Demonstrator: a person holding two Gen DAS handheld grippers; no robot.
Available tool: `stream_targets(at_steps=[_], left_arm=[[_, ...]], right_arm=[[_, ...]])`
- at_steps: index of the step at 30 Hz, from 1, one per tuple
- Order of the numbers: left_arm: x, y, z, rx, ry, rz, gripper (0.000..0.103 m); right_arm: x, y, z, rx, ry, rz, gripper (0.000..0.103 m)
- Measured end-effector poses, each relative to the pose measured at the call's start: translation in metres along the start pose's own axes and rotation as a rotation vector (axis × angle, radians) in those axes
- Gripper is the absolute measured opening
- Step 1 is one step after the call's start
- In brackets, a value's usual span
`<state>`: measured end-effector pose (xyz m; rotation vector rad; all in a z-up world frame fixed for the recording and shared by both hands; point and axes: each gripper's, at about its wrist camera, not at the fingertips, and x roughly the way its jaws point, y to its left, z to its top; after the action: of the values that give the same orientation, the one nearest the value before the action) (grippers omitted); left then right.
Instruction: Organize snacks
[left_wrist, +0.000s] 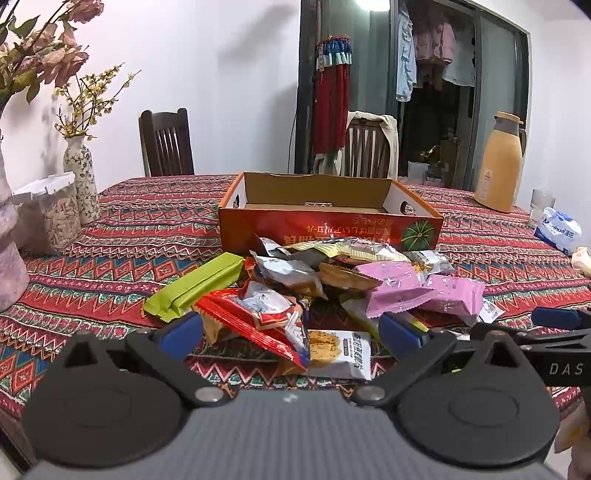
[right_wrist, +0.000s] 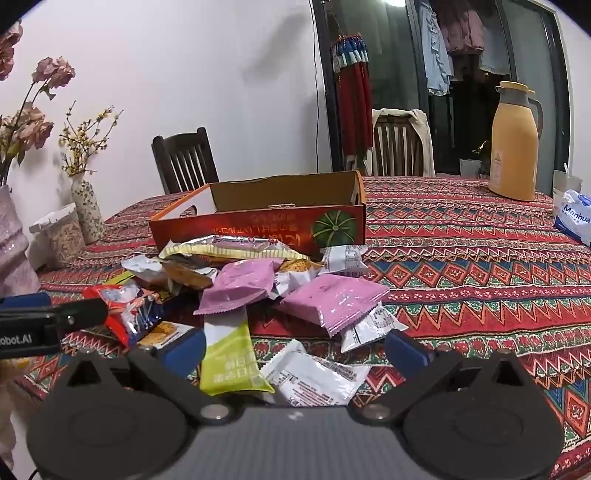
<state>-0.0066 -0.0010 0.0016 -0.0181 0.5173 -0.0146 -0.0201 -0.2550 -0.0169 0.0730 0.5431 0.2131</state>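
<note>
A pile of wrapped snacks lies on the patterned tablecloth in front of an open orange cardboard box (left_wrist: 328, 227) (right_wrist: 258, 230), whose inside looks empty. The pile holds a long green bar (left_wrist: 195, 284), a red packet (left_wrist: 255, 317), pink packets (left_wrist: 402, 286) (right_wrist: 332, 299), and a lime-and-white packet (right_wrist: 231, 363). My left gripper (left_wrist: 291, 336) is open, its blue fingertips either side of the red packet and a white cracker packet (left_wrist: 340, 352). My right gripper (right_wrist: 295, 350) is open over the lime packet and a white packet (right_wrist: 314, 378). Neither holds anything.
Vases with flowers (left_wrist: 79, 177) and a clear container (left_wrist: 48, 210) stand at the left. A yellow thermos jug (left_wrist: 500, 162) (right_wrist: 515, 142), a glass and a tissue pack (left_wrist: 559, 229) stand at the right. Two wooden chairs (left_wrist: 166, 142) stand behind the table.
</note>
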Motion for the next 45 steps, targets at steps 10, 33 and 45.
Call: stream_targets(at_steps=[10, 33, 45], left_arm=[[0.0015, 0.0028, -0.0011, -0.007, 0.008, -0.002, 0.103], [0.0032, 0.0073, -0.0036, -0.022, 0.019, 0.000, 0.103], [0.0031, 0.0086, -0.0041, -0.023, 0.019, -0.002, 0.103]], right_arm=[[0.0039, -0.0008, -0.0019, 0.002, 0.012, -0.008, 0.103], [0.0028, -0.0007, -0.0032, 0.005, 0.014, -0.015, 0.103], [0.0028, -0.0007, -0.0033, 0.004, 0.014, -0.015, 0.103]])
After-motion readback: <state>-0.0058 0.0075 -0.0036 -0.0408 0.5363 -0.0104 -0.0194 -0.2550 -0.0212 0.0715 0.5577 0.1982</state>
